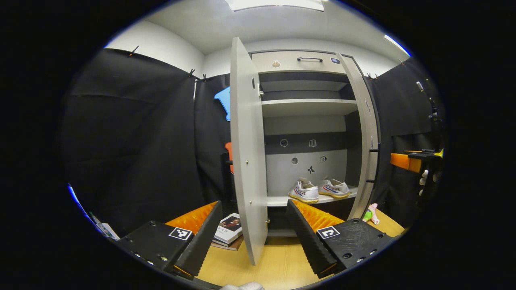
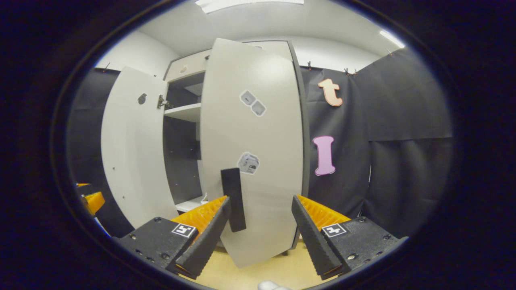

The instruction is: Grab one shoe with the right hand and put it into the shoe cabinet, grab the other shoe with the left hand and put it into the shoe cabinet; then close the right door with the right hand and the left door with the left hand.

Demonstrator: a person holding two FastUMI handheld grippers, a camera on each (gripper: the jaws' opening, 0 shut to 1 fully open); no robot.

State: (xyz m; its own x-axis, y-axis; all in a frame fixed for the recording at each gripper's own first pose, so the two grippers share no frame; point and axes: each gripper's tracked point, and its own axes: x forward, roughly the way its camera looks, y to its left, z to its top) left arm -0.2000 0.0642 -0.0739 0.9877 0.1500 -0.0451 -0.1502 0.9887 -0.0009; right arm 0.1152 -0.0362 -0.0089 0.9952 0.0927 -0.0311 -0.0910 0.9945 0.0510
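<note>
i see both shoes [image 1: 318, 190] on the low shelf of the shoe cabinet [image 1: 306, 62]: white low sneakers with coloured side stripes and yellowish soles. they sit side by side, nearly touching, long axes running near to far, heels towards me and toes towards the back panel. the left door [image 1: 246, 153] stands wide open, edge-on to my left gripper [image 1: 254, 237], whose fingers are spread apart with nothing between them. the right door [image 2: 258, 149] is partly swung in, its outer face with stickers towards my right gripper [image 2: 262, 231], also spread and holding nothing; the door's dark handle [image 2: 234, 199] stands upright just beside its left finger. a stack of books [image 1: 227, 233] lies on the wooden floor [image 1: 278, 262] by the left door, and a small toy [image 1: 371, 213] lies at the cabinet's right foot.
</note>
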